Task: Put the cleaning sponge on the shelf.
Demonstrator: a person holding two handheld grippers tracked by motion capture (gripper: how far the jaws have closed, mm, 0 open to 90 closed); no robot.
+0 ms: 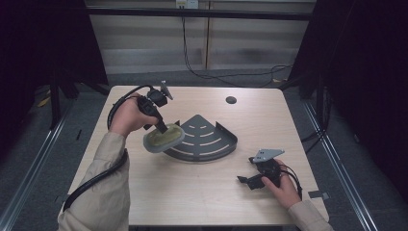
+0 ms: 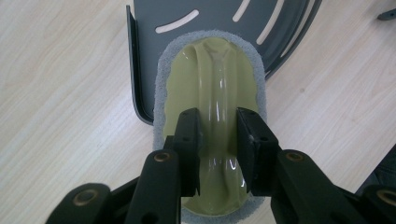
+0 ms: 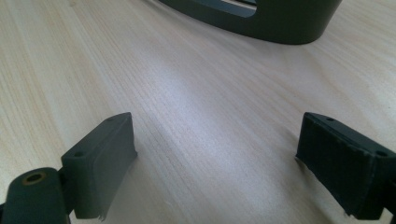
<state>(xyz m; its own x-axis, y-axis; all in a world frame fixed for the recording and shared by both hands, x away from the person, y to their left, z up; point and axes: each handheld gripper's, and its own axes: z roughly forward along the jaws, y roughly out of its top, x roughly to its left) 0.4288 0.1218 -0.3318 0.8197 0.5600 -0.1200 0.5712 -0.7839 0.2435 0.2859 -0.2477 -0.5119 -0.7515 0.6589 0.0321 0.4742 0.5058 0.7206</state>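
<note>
A yellow-green scrubber (image 1: 163,138) with a grey sponge base and an arched handle (image 2: 216,93) hangs over the left edge of a dark grey fan-shaped corner rack (image 1: 207,139). My left gripper (image 1: 161,126) is shut on that handle, its two black pads pressing either side in the left gripper view (image 2: 218,144). The rack's slotted floor (image 2: 224,18) lies under the scrubber's far end. My right gripper (image 1: 250,180) rests low on the table at the front right, open, with bare wood between its pads (image 3: 215,154). The rack's curved wall (image 3: 261,21) lies ahead of it.
The light wooden table (image 1: 192,197) has a round cable hole (image 1: 231,99) at the back. Dark curtains flank both sides, and a metal rail (image 1: 29,168) runs along the floor on the left. A cable trails from each gripper.
</note>
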